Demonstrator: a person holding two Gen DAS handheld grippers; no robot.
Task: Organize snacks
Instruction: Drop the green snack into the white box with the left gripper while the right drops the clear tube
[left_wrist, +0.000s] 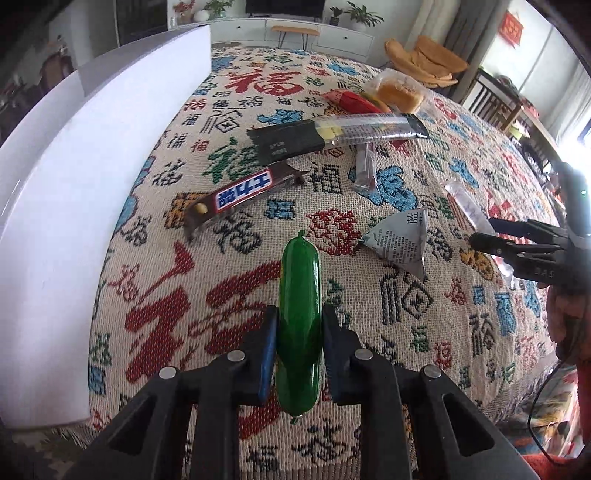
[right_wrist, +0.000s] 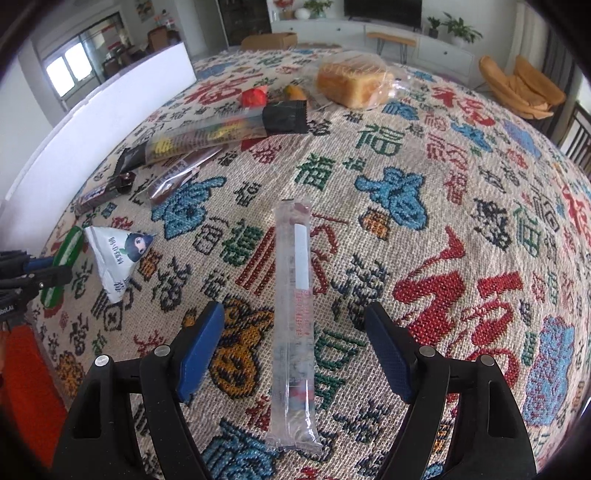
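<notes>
My left gripper (left_wrist: 299, 325) is shut on a green sausage (left_wrist: 300, 295), held lengthwise just above the patterned tablecloth (left_wrist: 424, 314); the sausage also shows in the right wrist view (right_wrist: 62, 266). My right gripper (right_wrist: 293, 332) is open, its jaws either side of a long clear snack stick packet (right_wrist: 295, 310) lying on the cloth; the gripper shows at the right of the left wrist view (left_wrist: 484, 234). A white triangular packet (left_wrist: 402, 240) (right_wrist: 118, 258) lies between the two grippers.
A white box (left_wrist: 74, 177) (right_wrist: 92, 129) stands along the left. A brown chocolate bar (left_wrist: 240, 192), a long black and clear packet (left_wrist: 332, 138), a small brown sachet (left_wrist: 365, 170), red snacks (left_wrist: 351, 99) and bagged bread (right_wrist: 354, 81) lie further back.
</notes>
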